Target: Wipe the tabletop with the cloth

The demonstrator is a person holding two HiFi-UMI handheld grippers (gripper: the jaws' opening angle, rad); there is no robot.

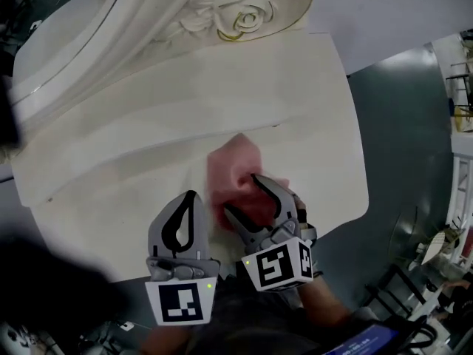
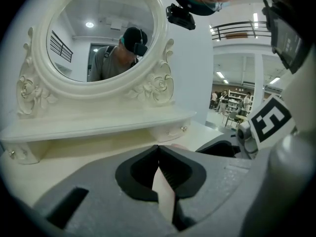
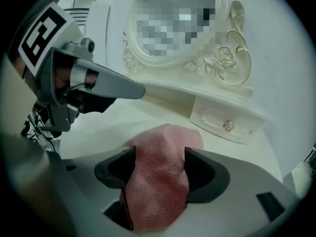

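A pink cloth (image 1: 233, 170) lies bunched near the front edge of the white tabletop (image 1: 295, 109). My right gripper (image 1: 240, 193) is over it, open, its two jaws standing on either side of the cloth. In the right gripper view the cloth (image 3: 165, 135) fills the gap between the spread jaws of the right gripper (image 3: 160, 152). My left gripper (image 1: 193, 196) hangs just left of the cloth, shut, with nothing in it. In the left gripper view the left gripper (image 2: 158, 147) has its tips together.
An ornate white mirror frame (image 1: 244, 13) and a raised shelf (image 2: 98, 125) stand at the back of the table. Small drawers with a knob (image 3: 228, 126) sit under the shelf. The table's right edge (image 1: 363, 191) drops to a grey floor.
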